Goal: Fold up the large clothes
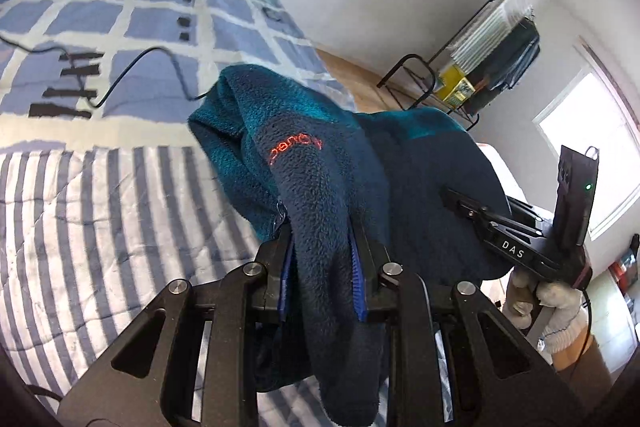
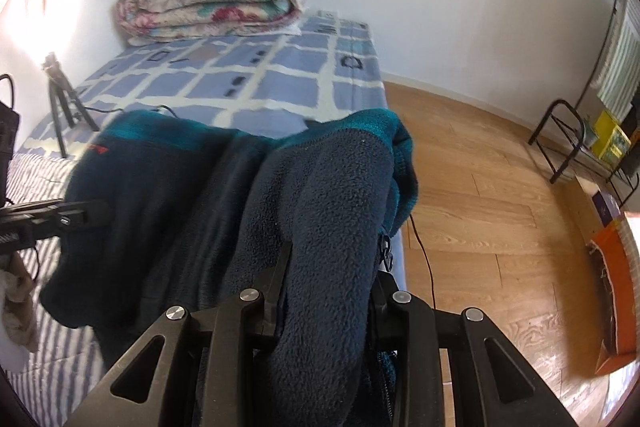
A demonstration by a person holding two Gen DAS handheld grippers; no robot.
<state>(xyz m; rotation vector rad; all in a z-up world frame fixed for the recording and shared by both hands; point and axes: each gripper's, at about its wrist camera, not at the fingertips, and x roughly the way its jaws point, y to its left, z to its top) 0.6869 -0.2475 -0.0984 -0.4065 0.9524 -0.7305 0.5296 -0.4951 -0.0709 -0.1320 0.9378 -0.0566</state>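
Observation:
A dark navy and teal fleece jacket [image 1: 320,163] with a small red logo hangs bunched above the bed, held up by both grippers. My left gripper [image 1: 322,227] is shut on a thick fold of its navy fleece, which drapes back over the jaws. In the right wrist view my right gripper [image 2: 330,251] is shut on another thick fold of the fleece jacket [image 2: 168,187], beside its zipper. Each gripper shows in the other's view: the right gripper [image 1: 480,211] at the right in a gloved hand, the left gripper [image 2: 80,217] at the left edge.
A bed with a blue checked sheet [image 1: 140,19] and a striped quilt [image 1: 100,219] lies under the jacket. A folded floral blanket [image 2: 216,7] sits at its head. A black cable [image 1: 152,59] and a small tripod [image 2: 60,95] are on the bed. Wooden floor [image 2: 480,207] and a black metal rack [image 2: 576,139] lie to the right.

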